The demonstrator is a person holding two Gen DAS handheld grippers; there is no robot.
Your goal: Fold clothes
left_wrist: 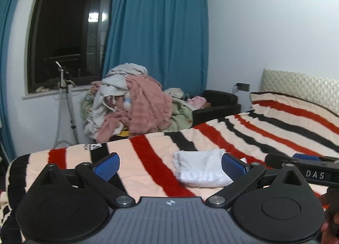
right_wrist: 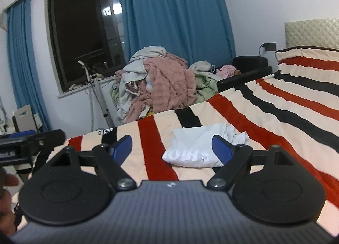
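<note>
Left curtain (right_wrist: 23, 57): blue, hanging at the far left of the dark window (right_wrist: 84, 38).
Stand (right_wrist: 99, 98): a white pole with a hose, below the window sill.
Clothes heap (left_wrist: 131, 104): pink, grey and green items piled beyond the far edge of the bed, under the right curtain (left_wrist: 161, 32).
Left hand-held gripper (left_wrist: 170, 166): blue pads spread wide apart, nothing between them, held above the near part of the bed.
Bed (left_wrist: 275, 125): covered by a cream blanket with red and black stripes.
Folded garment (left_wrist: 201, 168): white with printed letters, lying on the blanket near the middle; nothing lies on it.
Right hand-held gripper (right_wrist: 171, 148): pads wide apart, empty, just near of the garment.
Black seat (left_wrist: 218, 104): beside the heap, at the bed's far side.
Headboard (left_wrist: 300, 87): quilted, cream, far right.
</note>
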